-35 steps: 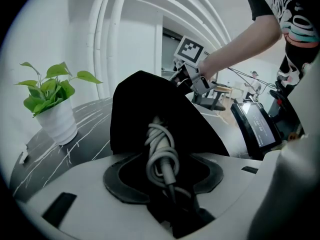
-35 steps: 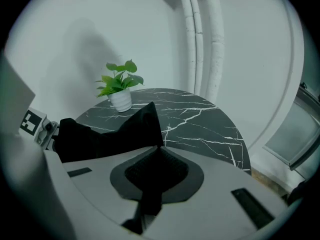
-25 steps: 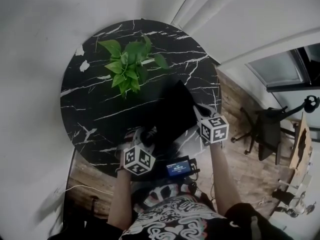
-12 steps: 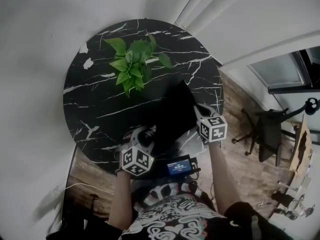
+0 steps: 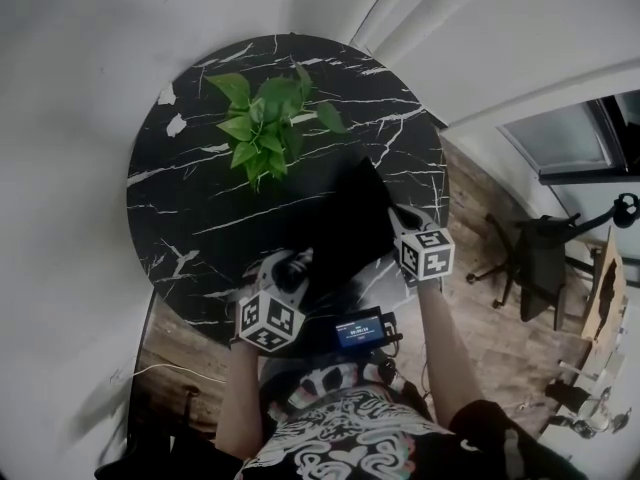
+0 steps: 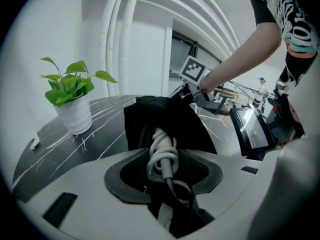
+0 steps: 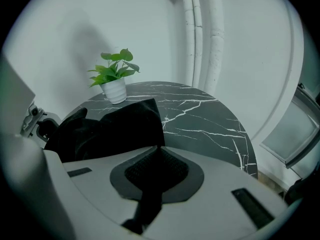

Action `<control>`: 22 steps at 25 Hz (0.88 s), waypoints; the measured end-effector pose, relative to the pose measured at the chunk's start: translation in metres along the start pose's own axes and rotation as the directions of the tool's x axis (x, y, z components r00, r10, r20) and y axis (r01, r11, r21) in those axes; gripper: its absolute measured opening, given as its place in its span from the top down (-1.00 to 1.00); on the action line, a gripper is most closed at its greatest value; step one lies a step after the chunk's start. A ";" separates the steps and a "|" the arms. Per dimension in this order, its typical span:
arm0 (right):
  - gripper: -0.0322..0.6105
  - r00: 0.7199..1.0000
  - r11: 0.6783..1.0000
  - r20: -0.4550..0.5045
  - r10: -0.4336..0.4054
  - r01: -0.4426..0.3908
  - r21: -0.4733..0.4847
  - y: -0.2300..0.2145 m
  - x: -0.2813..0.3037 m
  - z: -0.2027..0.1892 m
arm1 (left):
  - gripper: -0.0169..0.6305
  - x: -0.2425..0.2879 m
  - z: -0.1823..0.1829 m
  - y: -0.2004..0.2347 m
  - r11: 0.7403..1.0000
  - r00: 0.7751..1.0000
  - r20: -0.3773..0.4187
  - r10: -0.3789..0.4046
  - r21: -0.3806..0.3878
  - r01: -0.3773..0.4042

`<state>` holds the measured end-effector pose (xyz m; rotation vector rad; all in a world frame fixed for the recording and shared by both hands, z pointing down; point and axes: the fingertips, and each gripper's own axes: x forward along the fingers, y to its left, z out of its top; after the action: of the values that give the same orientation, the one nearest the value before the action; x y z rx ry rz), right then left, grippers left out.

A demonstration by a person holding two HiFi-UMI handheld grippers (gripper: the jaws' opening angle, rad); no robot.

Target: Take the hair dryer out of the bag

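Observation:
A black bag (image 5: pixel 340 223) lies on the round black marble table (image 5: pixel 180 208), near its front edge. My left gripper (image 5: pixel 290 268) is at the bag's near end. In the left gripper view it (image 6: pixel 162 159) is shut on the hair dryer's coiled white cord (image 6: pixel 161 151), which comes out of the bag's mouth (image 6: pixel 150 119). The dryer's body is hidden inside the bag. My right gripper (image 5: pixel 400 218) is at the bag's right side, shut on a fold of the black fabric (image 7: pixel 150 184) that runs down between its pads (image 7: pixel 170 171).
A potted green plant (image 5: pixel 265 123) stands behind the bag, towards the table's middle. A small device with a lit screen (image 5: pixel 362 330) sits at the person's waist. An office chair (image 5: pixel 535 258) stands on the wooden floor to the right. White pipes (image 7: pixel 202 34) run up the wall.

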<state>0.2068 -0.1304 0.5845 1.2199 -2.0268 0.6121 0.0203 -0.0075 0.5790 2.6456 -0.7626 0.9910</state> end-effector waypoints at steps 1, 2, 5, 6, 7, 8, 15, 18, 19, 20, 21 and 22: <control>0.82 1.000 1.000 -0.003 0.003 -0.003 -0.003 0.000 0.001 -0.001 | 0.36 -0.001 0.001 0.000 1.000 1.000 0.001 0.001 0.000 -0.001; 0.82 1.000 1.000 -0.007 0.006 -0.006 -0.010 0.001 0.001 -0.002 | 0.36 -0.002 0.001 0.001 1.000 1.000 0.003 0.003 -0.003 -0.003; 0.82 1.000 0.999 -0.016 0.007 -0.007 -0.038 0.002 0.003 -0.004 | 0.36 -0.005 0.002 0.001 1.000 1.000 0.005 -0.002 -0.028 0.003; 0.82 1.000 0.999 -0.019 0.005 -0.006 -0.048 0.002 0.004 -0.004 | 0.36 -0.006 0.001 0.002 0.999 1.000 0.004 -0.005 -0.032 0.005; 0.82 1.000 0.998 -0.020 0.005 -0.006 -0.056 0.003 0.004 -0.005 | 0.36 -0.006 0.001 0.003 0.999 1.000 0.003 -0.005 -0.033 0.005; 0.82 1.000 0.998 -0.019 0.005 -0.006 -0.061 0.003 0.004 -0.005 | 0.36 -0.007 0.001 0.003 0.999 1.000 0.003 -0.004 -0.032 0.004; 0.82 1.000 0.994 -0.014 0.010 -0.011 -0.112 0.005 0.007 -0.011 | 0.36 -0.011 0.000 0.008 0.999 1.000 0.000 0.002 -0.034 -0.002; 0.82 1.000 0.989 -0.014 0.010 -0.012 -0.145 0.007 0.009 -0.012 | 0.36 -0.013 -0.002 0.009 0.999 1.000 0.000 0.003 -0.039 -0.003; 0.82 1.000 0.989 -0.013 0.011 -0.013 -0.150 0.007 0.009 -0.013 | 0.36 -0.014 -0.002 0.010 0.999 1.000 0.002 0.003 -0.041 -0.003; 0.82 1.000 0.989 -0.011 0.012 -0.014 -0.150 0.007 0.010 -0.013 | 0.36 -0.014 -0.002 0.010 0.999 1.000 0.004 0.003 -0.041 -0.003; 0.82 1.000 0.989 -0.009 0.014 -0.015 -0.149 0.007 0.010 -0.014 | 0.36 -0.015 -0.002 0.010 0.999 1.000 0.004 0.003 -0.040 -0.003; 0.82 1.000 0.989 -0.008 0.015 -0.016 -0.149 0.007 0.011 -0.014 | 0.36 -0.016 -0.002 0.011 0.999 1.000 0.005 0.003 -0.038 -0.003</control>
<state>0.2012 -0.1235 0.6015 1.1132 -2.0392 0.4617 0.0038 -0.0097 0.5701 2.6163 -0.7782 0.9618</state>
